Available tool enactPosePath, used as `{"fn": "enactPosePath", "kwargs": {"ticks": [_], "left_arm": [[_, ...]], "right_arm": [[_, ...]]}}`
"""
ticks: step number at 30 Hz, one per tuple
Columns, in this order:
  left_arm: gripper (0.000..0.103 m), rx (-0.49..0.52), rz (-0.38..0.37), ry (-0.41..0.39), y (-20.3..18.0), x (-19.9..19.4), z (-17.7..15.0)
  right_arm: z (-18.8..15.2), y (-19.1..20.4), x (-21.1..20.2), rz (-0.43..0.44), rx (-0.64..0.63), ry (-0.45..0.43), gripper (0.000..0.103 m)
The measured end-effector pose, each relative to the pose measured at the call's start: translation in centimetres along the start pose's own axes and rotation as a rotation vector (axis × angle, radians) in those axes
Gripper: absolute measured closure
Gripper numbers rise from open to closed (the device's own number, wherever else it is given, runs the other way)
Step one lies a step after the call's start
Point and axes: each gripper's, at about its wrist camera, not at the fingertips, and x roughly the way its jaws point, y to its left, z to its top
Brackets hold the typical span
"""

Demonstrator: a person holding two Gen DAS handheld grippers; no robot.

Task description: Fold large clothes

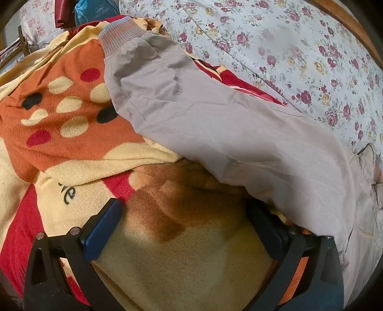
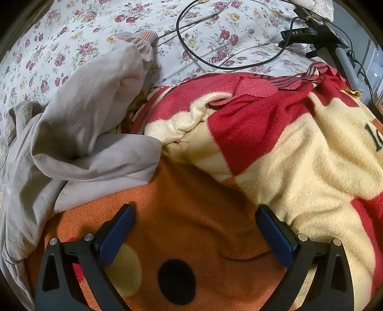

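Note:
A grey jacket [image 1: 215,124] lies spread on a fleece blanket [image 1: 62,124] patterned in orange, red and cream. One sleeve runs up to a striped ribbed cuff [image 1: 122,31]. My left gripper [image 1: 184,210] hangs open over the blanket just below that sleeve, nothing between its blue pads; the right pad sits close under the sleeve's edge. In the right wrist view the jacket [image 2: 79,134] is bunched at the left, its other cuff [image 2: 141,36] resting on the sheet. My right gripper [image 2: 195,215] is open above the orange part of the blanket [image 2: 191,203], to the right of the jacket's edge.
A floral bedsheet [image 2: 71,28] covers the bed beyond the blanket. A black cable [image 2: 191,47] loops on it, leading to a dark device on a stand [image 2: 318,36] at the far right. A blue bag [image 1: 93,12] and wooden bed frame [image 1: 347,24] border the left wrist view.

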Motion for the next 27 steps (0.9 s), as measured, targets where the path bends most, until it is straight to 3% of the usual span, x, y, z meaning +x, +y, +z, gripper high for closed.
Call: {"fn": "enactPosePath", "kwargs": {"ticks": [16,21,27], "left_arm": [[0.000,-0.011,0.013,0.031,-0.3,-0.4,-0.1],[0.000,0.034,-0.010,0.054,-0.1,-1.9,-0.9],[0.000,0.035,-0.010,-0.003,-1.0,-4.4,-2.1]], "right_arm": [[0.0,0.0,0.0,-0.001,0.000,-0.001,0.002],[0.0,0.0,0.0,-0.001,-0.001,-0.001,0.002],[0.5,-0.4,-0.3,-0.010,0.025,0.031,0.002]]}}
